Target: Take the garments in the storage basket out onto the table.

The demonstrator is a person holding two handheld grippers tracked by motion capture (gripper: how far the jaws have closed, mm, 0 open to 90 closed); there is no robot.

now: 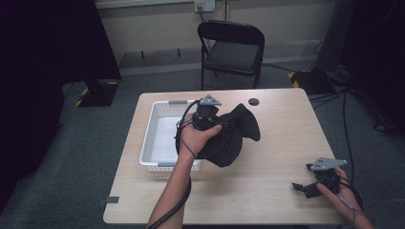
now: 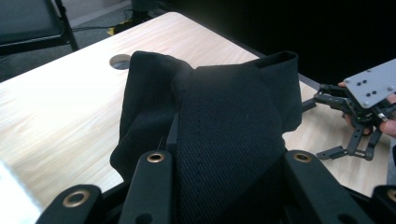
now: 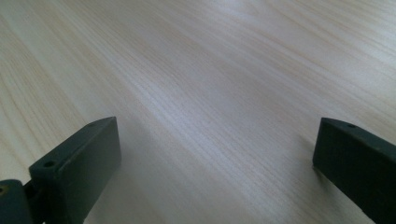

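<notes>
A black folding chair (image 1: 232, 50) stands beyond the wooden table (image 1: 277, 143), on grey carpet (image 1: 57, 157).

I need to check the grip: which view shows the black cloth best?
The left gripper view: the black cloth bunches between the left tool's jaws, weave visible. The high view shows it small, hanging above the table beside the basket. The right gripper view faces bare tabletop.
</notes>
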